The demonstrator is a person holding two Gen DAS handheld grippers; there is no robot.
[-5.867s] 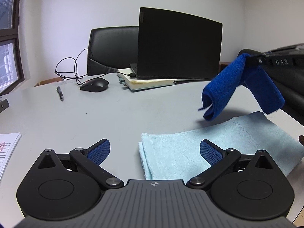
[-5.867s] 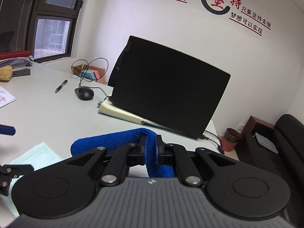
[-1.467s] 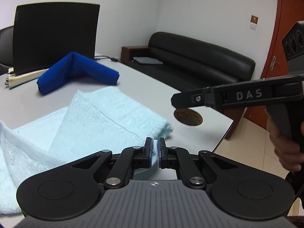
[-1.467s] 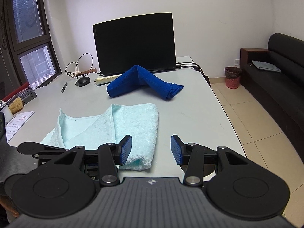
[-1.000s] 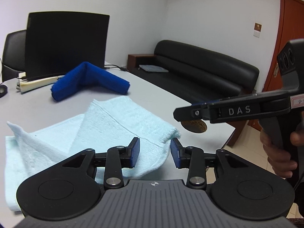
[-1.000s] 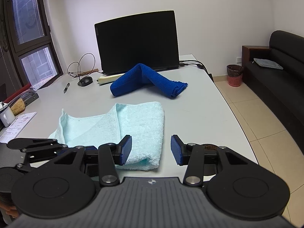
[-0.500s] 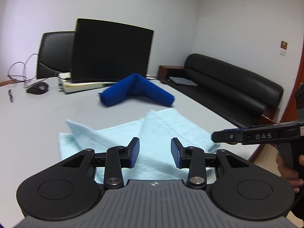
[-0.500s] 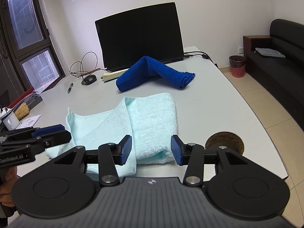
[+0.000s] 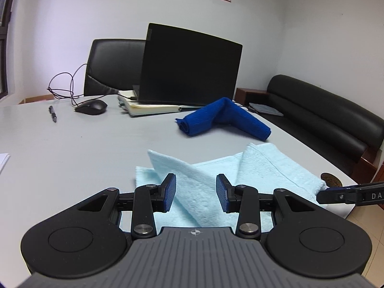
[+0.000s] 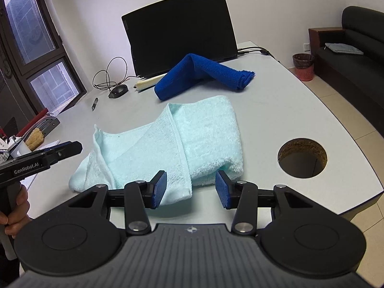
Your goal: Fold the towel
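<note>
A light blue towel (image 9: pixel 264 168) lies partly folded on the grey table (image 9: pixel 72 148), its right part doubled over; it also shows in the right wrist view (image 10: pixel 192 141). My left gripper (image 9: pixel 195 195) is open and empty, just over the towel's near edge. My right gripper (image 10: pixel 190 188) is open and empty, over the towel's near folded edge. A dark blue towel (image 9: pixel 223 120) lies rolled and bent farther back, and shows in the right wrist view (image 10: pixel 204 74) too.
A laptop (image 9: pixel 189 67) on a notebook (image 9: pixel 148 106), a mouse (image 9: pixel 91 107), a pen (image 9: pixel 52 113) and a cable stand at the back. A round cable hole (image 10: pixel 302 157) is in the table near its right edge. A black sofa (image 9: pixel 324 117) is beyond.
My left gripper let go of the light blue towel, opened, and swung back to the left. My right gripper stayed open and moved closer over the towel's near edge.
</note>
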